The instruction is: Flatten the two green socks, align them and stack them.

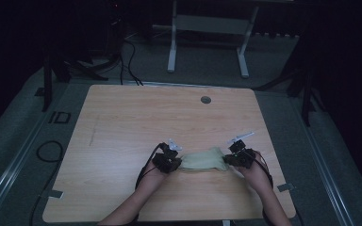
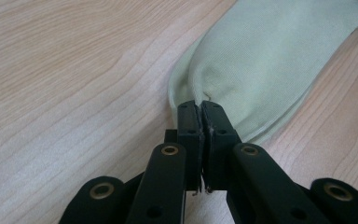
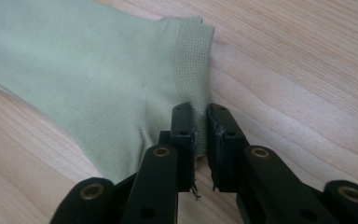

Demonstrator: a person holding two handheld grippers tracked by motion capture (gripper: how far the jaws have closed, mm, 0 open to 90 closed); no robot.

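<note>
A pale green sock point(image 1: 203, 159) lies flat on the wooden table point(image 1: 122, 122), near the front edge, between the two hands. The left gripper point(image 1: 168, 160) pinches one end of the sock. In the left gripper view its jaws are pressed tight together with a little fold of sock point(image 2: 261, 60) caught at the tips, at the rounded toe end. The right gripper point(image 1: 238, 158) is at the other end. In the right gripper view its jaws are narrow, with a small gap, and the ribbed cuff point(image 3: 193, 65) of the sock sits in that gap. It looks like a hold, but a looser one than the left.

The job seems to be pulling the sock straight or folding it. To do it well, both ends should be lifted together and gently, so the sock stays flat and does not twist. The right jaws may need a firmer squeeze first, or the cuff could slip out. Pulling too hard could stretch the sock or tug it free.
</note>
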